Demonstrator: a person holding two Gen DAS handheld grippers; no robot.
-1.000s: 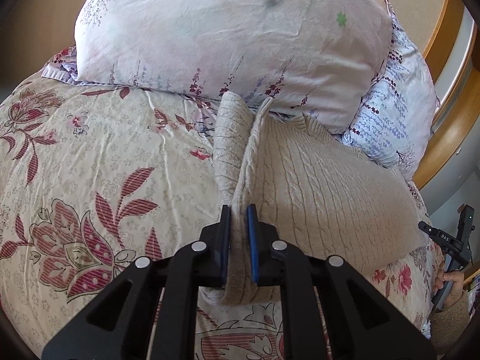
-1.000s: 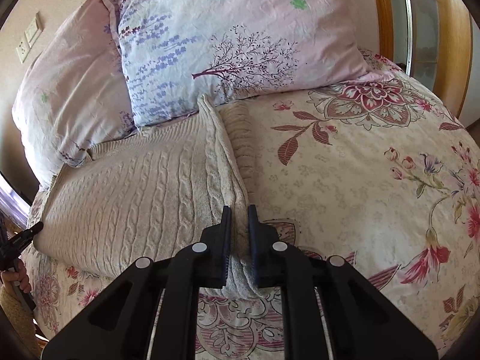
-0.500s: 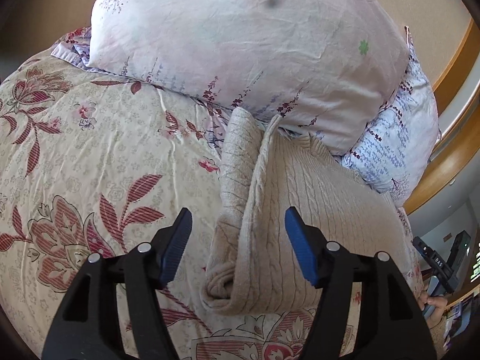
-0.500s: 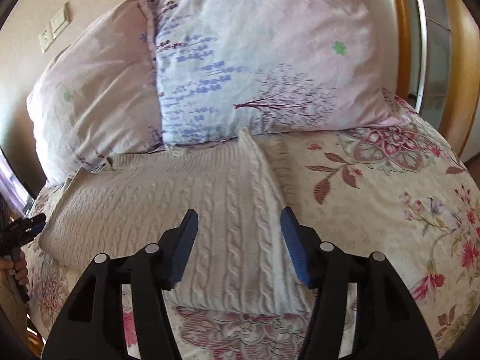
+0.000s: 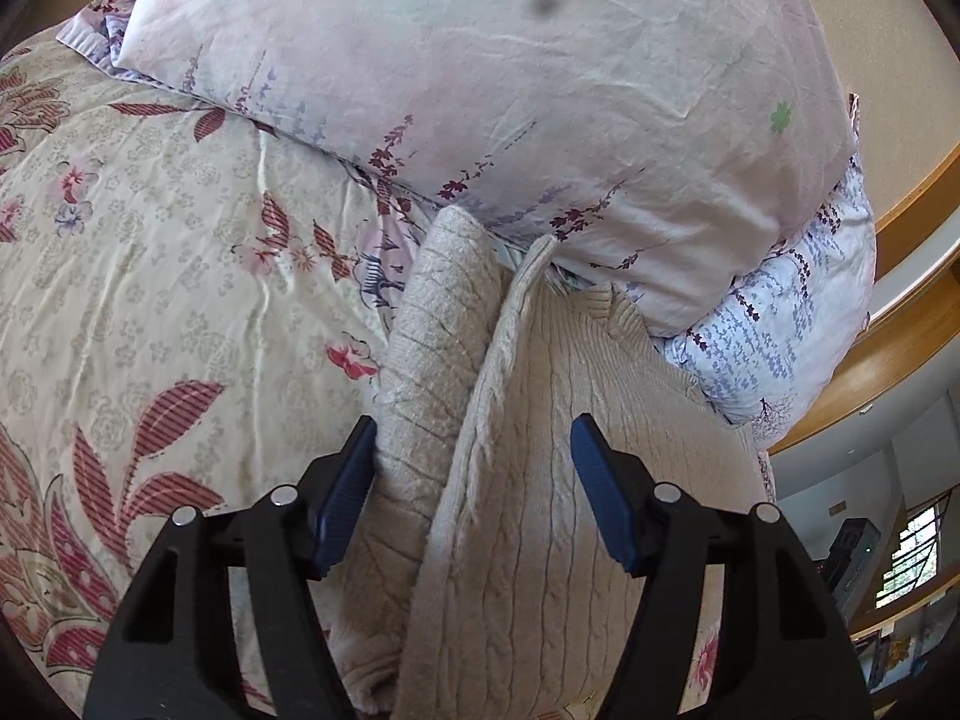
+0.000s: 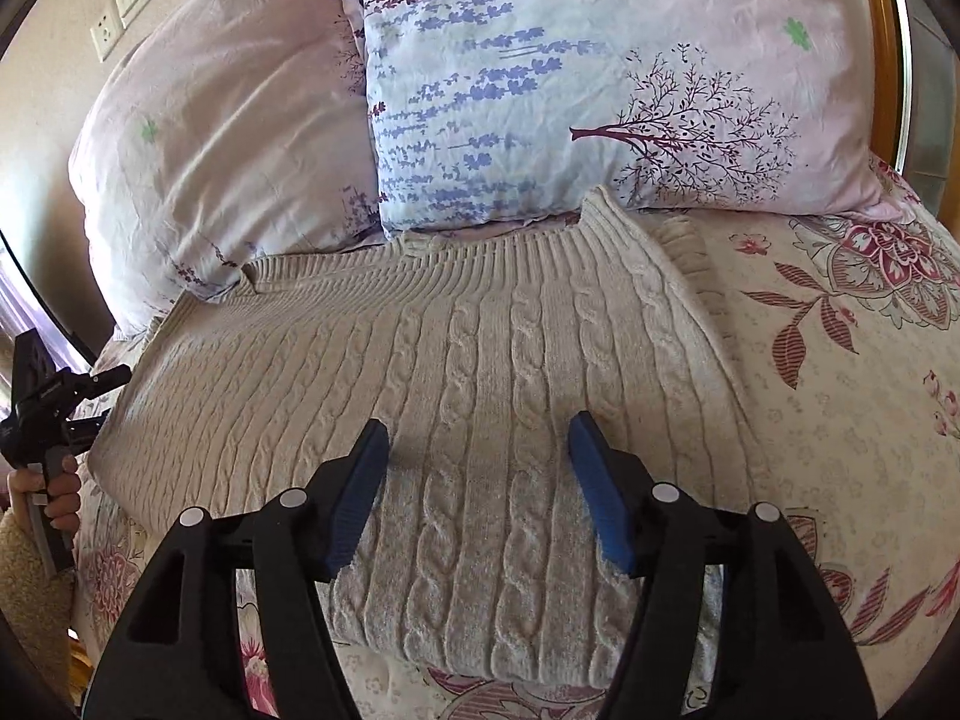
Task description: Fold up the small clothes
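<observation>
A cream cable-knit sweater [image 6: 468, 360] lies folded on the floral bedspread [image 6: 840, 396], its ribbed edge against the pillows. In the left wrist view the sweater [image 5: 540, 480] shows its left end, with a folded-under sleeve [image 5: 432, 360] beside the top layer. My left gripper [image 5: 474, 492] is open, its blue pads on either side of that end, holding nothing. My right gripper [image 6: 480, 489] is open just above the sweater's right part, holding nothing. The left gripper [image 6: 42, 414] also shows at the far left of the right wrist view.
Two pillows lean at the head of the bed: a pale pink one [image 5: 510, 90] and a lilac-printed one [image 6: 600, 78]. A wooden bed frame [image 5: 888, 360] runs along the right. Wall sockets [image 6: 123, 6] sit on the wall. The bedspread [image 5: 150, 300] extends left.
Both grippers were shut on the sweater's edges one second ago. They have opened and let it go, and the sweater now lies flat; both have moved in closer over it.
</observation>
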